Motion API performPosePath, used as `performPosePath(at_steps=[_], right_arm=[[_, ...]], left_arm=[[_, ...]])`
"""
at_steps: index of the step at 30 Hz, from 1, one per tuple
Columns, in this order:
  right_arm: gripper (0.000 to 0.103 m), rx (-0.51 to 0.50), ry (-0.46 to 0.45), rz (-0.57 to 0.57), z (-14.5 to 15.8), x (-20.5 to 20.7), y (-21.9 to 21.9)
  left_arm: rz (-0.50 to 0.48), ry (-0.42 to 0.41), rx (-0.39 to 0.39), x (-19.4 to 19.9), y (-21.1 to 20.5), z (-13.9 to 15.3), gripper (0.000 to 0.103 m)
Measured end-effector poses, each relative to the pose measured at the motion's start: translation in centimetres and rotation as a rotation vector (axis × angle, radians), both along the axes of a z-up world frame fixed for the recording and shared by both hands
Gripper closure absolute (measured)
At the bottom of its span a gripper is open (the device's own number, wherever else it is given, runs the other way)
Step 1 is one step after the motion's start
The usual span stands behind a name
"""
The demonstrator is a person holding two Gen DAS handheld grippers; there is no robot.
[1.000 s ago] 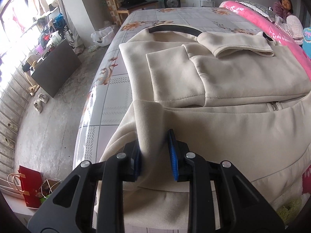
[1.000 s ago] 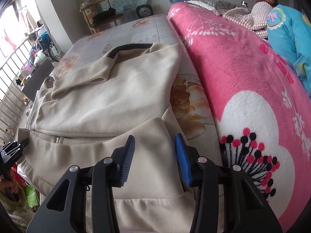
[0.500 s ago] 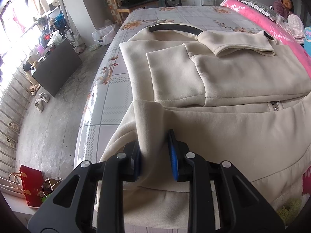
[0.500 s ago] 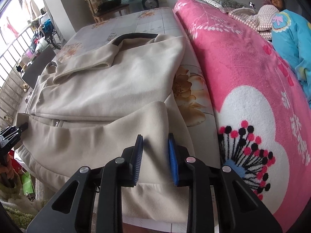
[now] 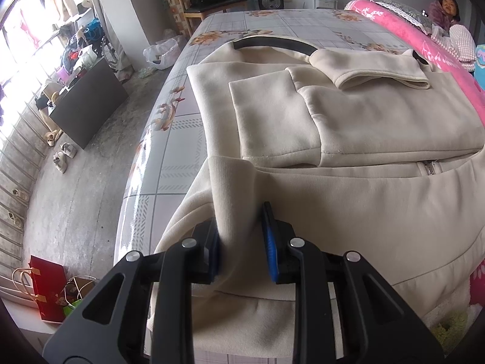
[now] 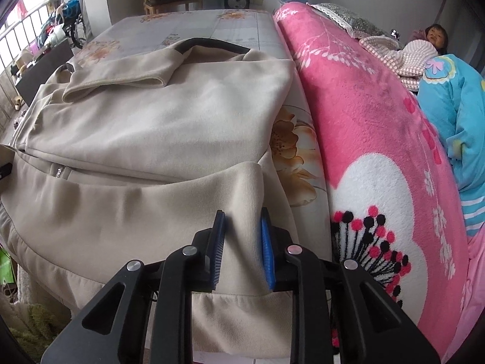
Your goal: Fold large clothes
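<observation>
Both grippers pinch the near hem of one cream jacket. On the left gripper, the blue pads are narrowly apart and clamped on a raised ridge of ribbed hem at the garment's left corner. On the right gripper, the jaws are closing, with a similar ridge of hem between the pads at the right corner; the left pad seems to have a sliver of room beside the cloth, so whether it presses fully is hard to tell.

The jacket lies across the near end of the bed, on its floral, glossy cover. It is partly folded already: two sleeves are laid across the body, one cuff on top near the collar, and one dark collar band curves at the far edge. One zipper pull shows just beyond the lifted hem. The hem's lowest part hangs over the bed's near edge and is hidden behind the gripper bodies.

Along the bed's right edge, one pink blanket rises just beside the jacket's right side, leaving only a narrow strip of cover between them. A person lies beyond it, partly cut off, beside a blue quilt. To the left, the cover runs bare to the bed's edge, then open concrete floor. Beyond the collar, the far half of the bed is free.
</observation>
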State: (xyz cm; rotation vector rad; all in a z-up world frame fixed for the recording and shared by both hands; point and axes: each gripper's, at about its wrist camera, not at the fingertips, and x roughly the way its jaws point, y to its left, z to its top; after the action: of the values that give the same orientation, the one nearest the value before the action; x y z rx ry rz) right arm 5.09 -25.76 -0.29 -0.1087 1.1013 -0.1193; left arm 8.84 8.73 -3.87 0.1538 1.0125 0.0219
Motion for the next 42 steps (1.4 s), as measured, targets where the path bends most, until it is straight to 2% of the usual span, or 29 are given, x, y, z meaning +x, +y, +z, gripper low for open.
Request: performPosePath(at_steps=[12, 17, 20, 26, 28, 33, 42], right_arm=[[0.081, -0.051, -0.005, -0.003, -0.4, -0.1, 0.7], [0.092, -0.033, -0.023, -0.017, -0.1, -0.3, 0.4], [0.095, -0.020, -0.039, -0.024, 0.3, -0.6, 0.4], [0.097, -0.035, -0.082, -0.024, 1.2, -1.3, 0.7], [0.097, -0.046, -0.101, -0.024, 1.8, -1.7, 0.8], [0.097, -0.051, -0.177, -0.033, 4.1, -3.9, 1.3], [0.097, -0.026, -0.345, -0.064, 9.3, -8.3, 2.3]], left_arm=[[0.001, -0.001, -0.004, 0.0, 0.1, 0.0, 0.080], [0.001, -0.002, -0.005, 0.0, 0.1, 0.0, 0.080], [-0.002, -0.006, 0.002, 0.0, -0.1, 0.1, 0.080], [0.001, -0.029, 0.004, -0.1, 0.0, 0.3, 0.091], [0.003, -0.044, 0.003, -0.2, 0.0, 0.5, 0.096], [0.008, -0.102, -0.026, -1.7, 0.7, 2.1, 0.098], [-0.018, -0.259, -0.161, -7.0, 2.6, 7.5, 0.099]])
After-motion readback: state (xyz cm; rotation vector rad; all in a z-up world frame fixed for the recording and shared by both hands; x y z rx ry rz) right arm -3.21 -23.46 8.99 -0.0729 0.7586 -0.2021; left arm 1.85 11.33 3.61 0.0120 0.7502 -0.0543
